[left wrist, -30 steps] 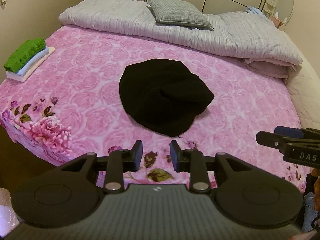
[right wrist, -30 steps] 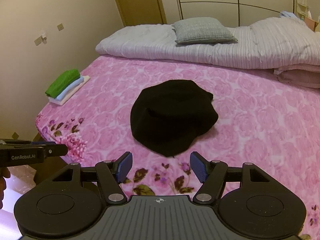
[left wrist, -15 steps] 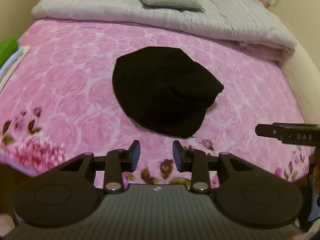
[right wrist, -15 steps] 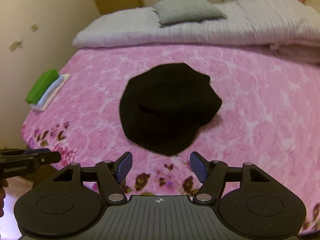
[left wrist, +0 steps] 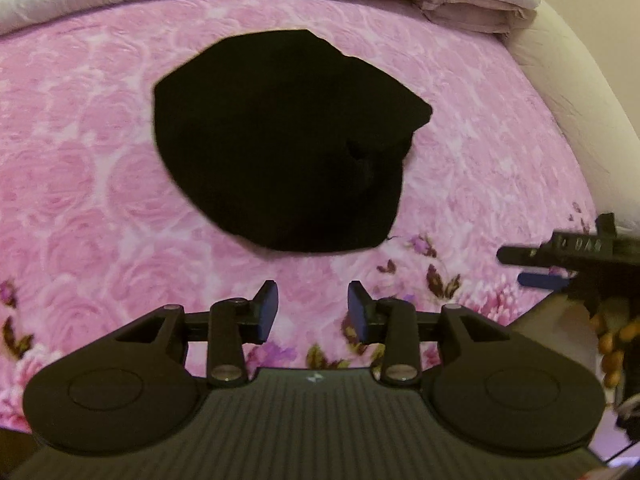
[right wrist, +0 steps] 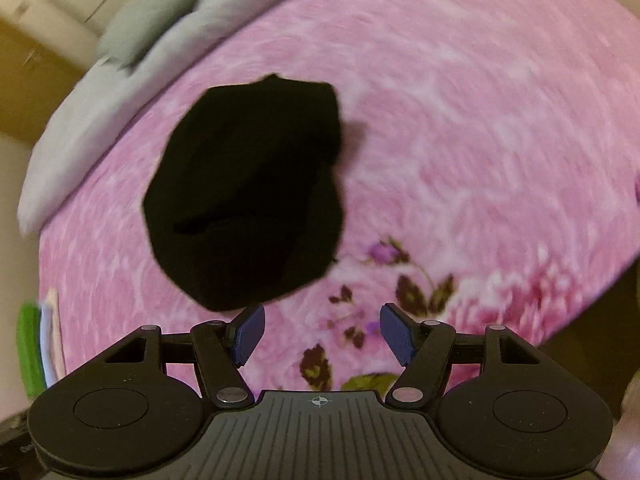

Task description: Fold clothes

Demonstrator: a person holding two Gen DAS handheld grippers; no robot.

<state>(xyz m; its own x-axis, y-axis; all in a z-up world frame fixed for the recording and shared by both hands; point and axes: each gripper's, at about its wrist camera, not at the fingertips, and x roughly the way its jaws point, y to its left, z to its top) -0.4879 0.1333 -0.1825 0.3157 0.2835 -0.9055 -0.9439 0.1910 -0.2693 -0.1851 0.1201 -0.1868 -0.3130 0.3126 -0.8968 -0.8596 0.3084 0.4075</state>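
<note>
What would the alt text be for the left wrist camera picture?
A crumpled black garment lies on a pink rose-patterned bedspread, just beyond the open, empty left gripper. The right gripper pokes in from the right edge.

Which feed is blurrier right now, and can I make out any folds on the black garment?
Right wrist view is blurrier: the pink bedspread and grey pillow smear with motion. Left wrist view is sharper, only mildly soft. The black garment is near-featureless there; the right wrist view shows one faint crease on it. Fisheye bends both.
</note>
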